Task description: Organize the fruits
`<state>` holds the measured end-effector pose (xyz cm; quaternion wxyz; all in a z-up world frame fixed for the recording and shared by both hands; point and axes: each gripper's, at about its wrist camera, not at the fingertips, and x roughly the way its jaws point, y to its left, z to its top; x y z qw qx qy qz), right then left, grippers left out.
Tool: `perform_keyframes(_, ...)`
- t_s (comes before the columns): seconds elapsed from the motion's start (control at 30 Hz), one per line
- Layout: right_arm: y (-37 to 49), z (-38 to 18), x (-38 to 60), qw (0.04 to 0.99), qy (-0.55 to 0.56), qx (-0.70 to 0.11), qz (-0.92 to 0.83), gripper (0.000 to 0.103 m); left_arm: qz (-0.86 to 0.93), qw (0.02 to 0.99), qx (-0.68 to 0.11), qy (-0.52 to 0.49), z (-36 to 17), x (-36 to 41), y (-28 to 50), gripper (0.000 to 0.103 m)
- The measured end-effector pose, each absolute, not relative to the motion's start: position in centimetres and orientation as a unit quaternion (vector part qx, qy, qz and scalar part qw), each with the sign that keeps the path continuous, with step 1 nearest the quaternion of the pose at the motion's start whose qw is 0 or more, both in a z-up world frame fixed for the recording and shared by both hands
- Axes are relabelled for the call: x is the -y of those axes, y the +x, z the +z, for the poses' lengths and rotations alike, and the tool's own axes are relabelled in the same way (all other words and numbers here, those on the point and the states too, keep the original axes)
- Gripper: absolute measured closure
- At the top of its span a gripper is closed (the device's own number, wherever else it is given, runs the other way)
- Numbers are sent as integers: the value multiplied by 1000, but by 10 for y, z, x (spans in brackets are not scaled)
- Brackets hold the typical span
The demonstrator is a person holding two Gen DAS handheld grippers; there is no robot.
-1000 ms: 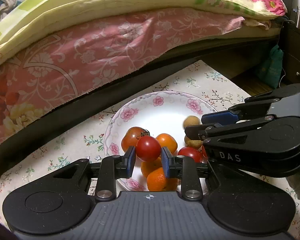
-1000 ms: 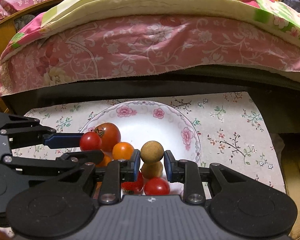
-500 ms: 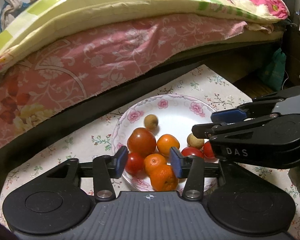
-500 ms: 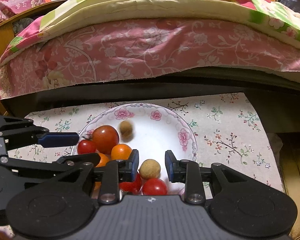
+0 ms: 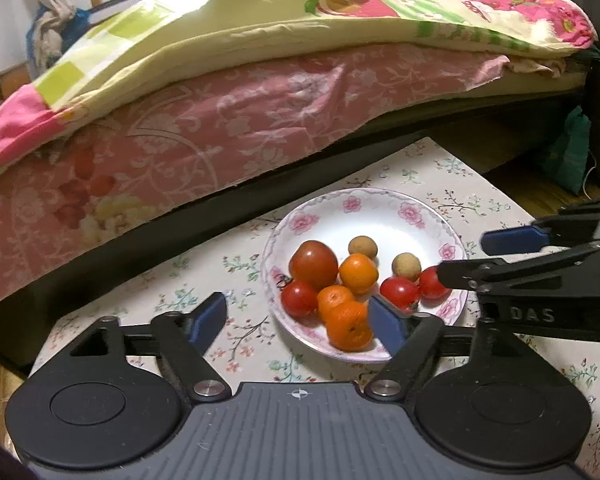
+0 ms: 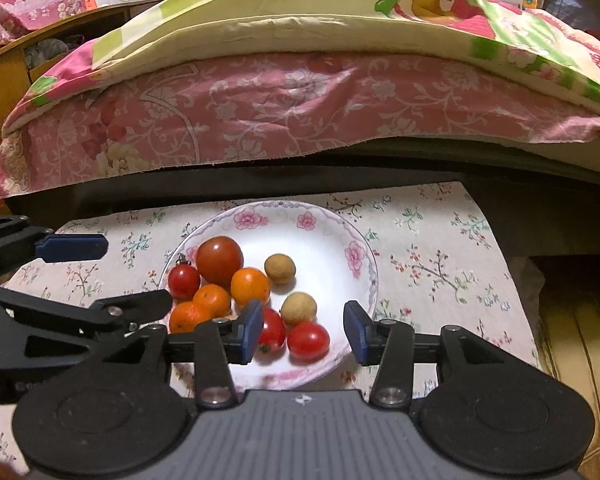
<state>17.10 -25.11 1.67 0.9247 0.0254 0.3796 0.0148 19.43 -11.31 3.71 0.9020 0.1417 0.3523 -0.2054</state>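
A white plate with pink flowers (image 5: 384, 208) (image 6: 340, 236) sits on the floral tablecloth and holds a large tomato (image 5: 313, 264) (image 6: 219, 256), small red tomatoes (image 5: 299, 298) (image 6: 308, 341), several oranges (image 5: 349, 325) (image 6: 250, 285) and two brown longans (image 5: 363, 247) (image 6: 280, 268). My left gripper (image 5: 298, 320) is open and empty, above the plate's near-left rim. My right gripper (image 6: 303, 332) is open and empty, above the plate's near edge; it shows at the right of the left wrist view (image 5: 476, 256).
The floral tablecloth (image 5: 452, 184) (image 6: 428, 248) covers a small table. A bed with a pink floral sheet (image 5: 220, 128) (image 6: 300, 108) and a yellow-green quilt (image 5: 260, 28) runs along the far side. A teal bag (image 5: 572, 152) stands on the wooden floor at right.
The left gripper opened and let a small tomato onto the plate; the right gripper opened and let a longan roll onto the plate. Both grippers drew back and up.
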Motion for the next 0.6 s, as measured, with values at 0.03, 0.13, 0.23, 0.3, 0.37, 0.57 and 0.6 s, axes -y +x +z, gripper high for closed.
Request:
perform_keyframes(0.03,168,17,251,924,27,-380,13,59,-202,903,-350,143,38,112,191,17)
perform_keyframes(0.13,157,18,250,924,35,-382,9,58,-195,906,-348,143,39,109,183,16)
perform_keyframes(0.23,146,18,244,922,38,-385,11,56,-185,908,-347,146,39,106,173,13)
perform_keyframes(0.3,137,18,240,921,40,-387,8,56,-176,910,-345,149,39,103,167,8)
perform_keyframes(0.37,130,18,239,920,43,-388,6,56,-167,913,-340,154,40,101,160,3)
perform_keyframes(0.57,107,20,235,919,60,-389,-1,55,-150,917,-331,163,42,97,139,0)
perform_keyframes(0.6,104,20,234,919,62,-389,-2,55,-149,917,-332,162,42,96,135,0)
